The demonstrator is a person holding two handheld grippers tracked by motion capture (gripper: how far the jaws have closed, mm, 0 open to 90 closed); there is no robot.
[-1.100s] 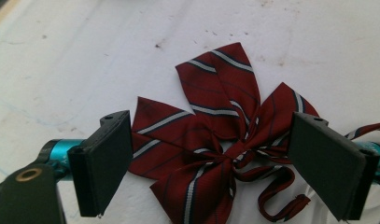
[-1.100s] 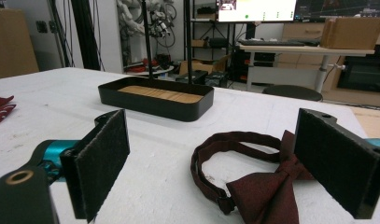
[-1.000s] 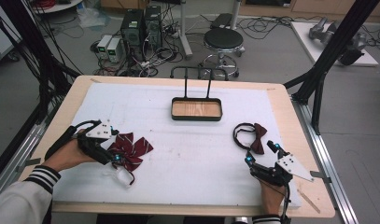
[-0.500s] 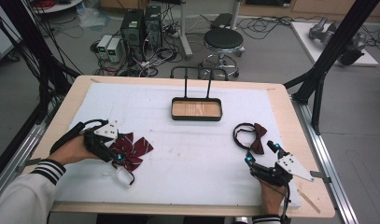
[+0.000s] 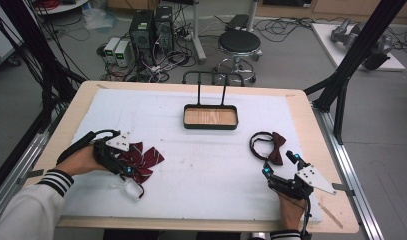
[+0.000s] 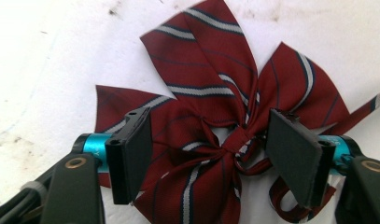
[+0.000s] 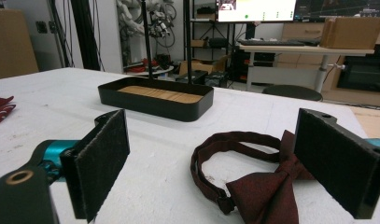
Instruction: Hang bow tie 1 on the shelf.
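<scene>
- The left gripper [image 5: 127, 169] is showing a black body, with a grey three-cornered plate sitting behind the fingers.
- A black cable is looping off the back of it, away from the fingers.
- Its fingers [image 6: 131, 154] are wearing flat black pads, each mounted on a bright teal cylinder, with a brass-ringed screw hole just below.
- The right gripper [image 5: 280, 165] is looking the same: black frame, teal lights glowing near the fingers, grey plate behind.
- Its fingers [image 7: 101, 158] are carrying coarse, felt-like black pads.
- The person's left sleeve [image 5: 28, 205] is showing white, ending in a dark cuff with white stripes.
</scene>
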